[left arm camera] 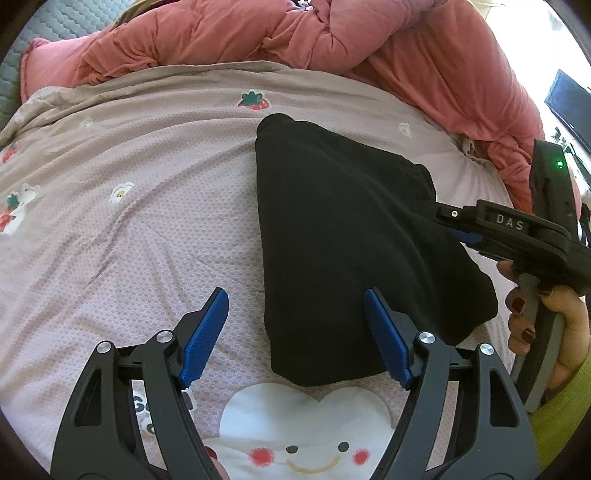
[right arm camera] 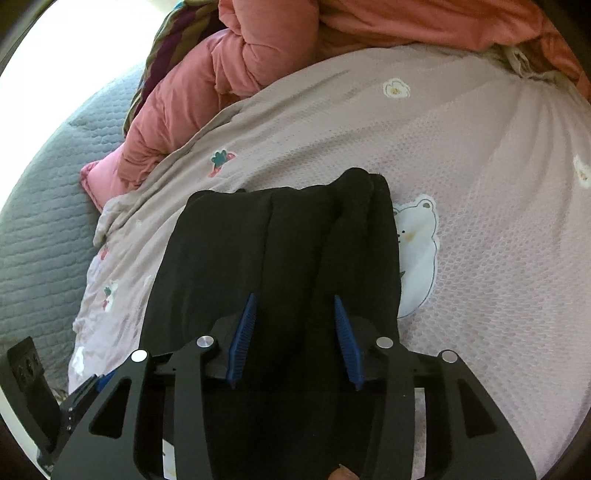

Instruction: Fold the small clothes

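- The black garment (left arm camera: pixel 343 236) lies folded on the pink bed cover (left arm camera: pixel 147 206), near its middle.
- The left claw (left arm camera: pixel 295 332) is spread – its right pad is over the garment's near edge.
- The right claw (right arm camera: pixel 295 332) is spread too, low over the garment.
- A red quilt (left arm camera: pixel 258 33) is bunched at the far side.

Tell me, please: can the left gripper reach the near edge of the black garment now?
Probably yes. The left gripper has its jaws open, and the near edge of the black garment lies right between and ahead of them on the pink blanket. Nothing blocks it; the right gripper is off at the garment's far side.
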Available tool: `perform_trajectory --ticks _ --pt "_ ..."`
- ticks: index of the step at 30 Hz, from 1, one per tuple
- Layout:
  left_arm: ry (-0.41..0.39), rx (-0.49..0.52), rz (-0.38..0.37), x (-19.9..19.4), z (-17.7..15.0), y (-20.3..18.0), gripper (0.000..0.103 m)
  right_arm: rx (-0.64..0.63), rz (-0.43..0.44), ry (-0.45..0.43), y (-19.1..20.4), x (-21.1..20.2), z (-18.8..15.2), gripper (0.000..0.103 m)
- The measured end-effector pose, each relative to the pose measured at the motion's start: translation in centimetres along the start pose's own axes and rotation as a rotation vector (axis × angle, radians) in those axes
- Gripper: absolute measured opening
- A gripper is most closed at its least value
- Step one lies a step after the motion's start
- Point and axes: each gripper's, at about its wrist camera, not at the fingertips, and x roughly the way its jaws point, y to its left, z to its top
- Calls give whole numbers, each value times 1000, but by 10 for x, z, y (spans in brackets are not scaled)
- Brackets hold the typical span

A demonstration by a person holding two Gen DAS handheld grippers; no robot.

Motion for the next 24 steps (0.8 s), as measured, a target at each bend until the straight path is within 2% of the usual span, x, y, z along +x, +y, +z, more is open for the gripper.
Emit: perform_trajectory --ticks 1,3,6,16,18,21,24 --pt "-1 1 0 0 0 0 67 -8 -1 -2 1 0 0 36" --pt "0 1 -1 0 0 -1 67 -40 -5 -17 5 -1 0 21" --pt "-5 6 -9 -2 -1 -2 67 -66 -11 -50 7 -9 1 11" --pt "-17 28 -42 -9 -2 -10 67 -175 -105 -147 15 -41 2 7" --pt "-26 51 -31 -8 -3 -13 67 -197 -126 -140 13 -33 0 7" --pt "-2 35 -31 1 -5 -10 69 -168 -181 -57 -2 -3 -7 9" --pt "20 10 -52 8 -8 -4 70 -127 -176 -77 -10 -2 -11 11"
